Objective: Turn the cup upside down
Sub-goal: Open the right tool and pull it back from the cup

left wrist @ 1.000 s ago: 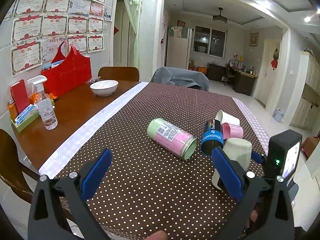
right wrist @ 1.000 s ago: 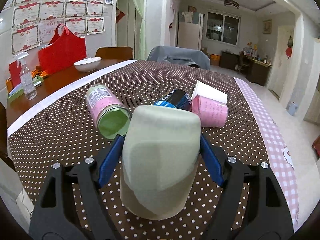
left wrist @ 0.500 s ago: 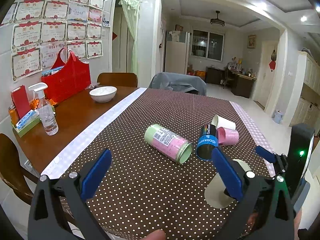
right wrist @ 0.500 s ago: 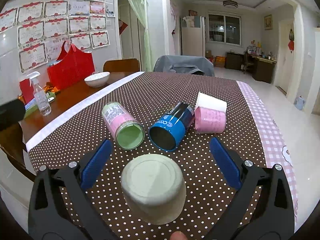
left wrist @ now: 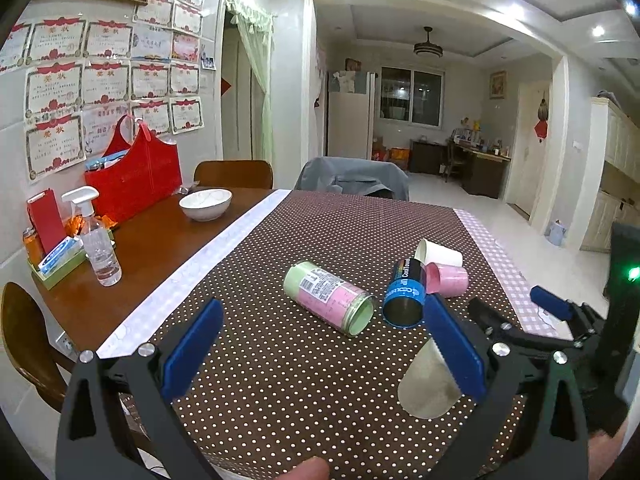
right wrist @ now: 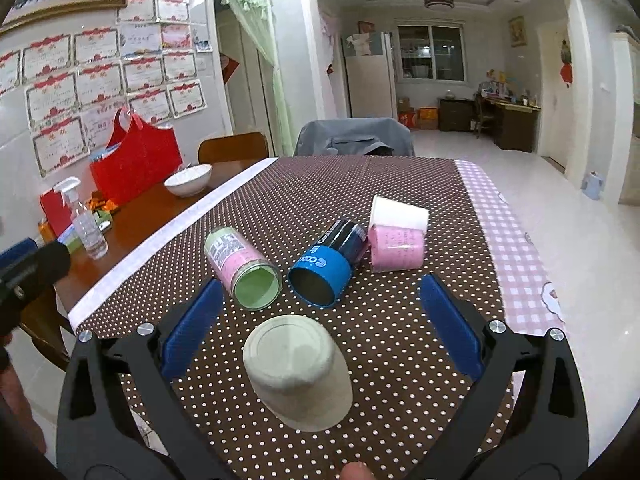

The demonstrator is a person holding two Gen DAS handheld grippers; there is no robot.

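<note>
A pale green cup (right wrist: 298, 372) stands upside down on the brown dotted tablecloth (right wrist: 360, 184), base up, below and between the fingers of my right gripper (right wrist: 320, 328), which is open and apart from it. The cup also shows in the left wrist view (left wrist: 428, 388), partly hidden behind the right finger of my left gripper (left wrist: 320, 344), which is open and empty. The right gripper's blue fingers (left wrist: 550, 308) show at the right of that view.
A green-and-pink can (right wrist: 242, 266), a blue can (right wrist: 326, 266), a pink cup (right wrist: 396, 248) and a white cup (right wrist: 398, 212) lie on their sides beyond the cup. A white bowl (left wrist: 205, 204), spray bottle (left wrist: 98, 240) and red bag (left wrist: 134, 180) stand on the wooden table at left.
My right gripper opened and let go of the pale green cup, then drew back and up from it. The cup stays upside down on the cloth. The left gripper rose slightly.
</note>
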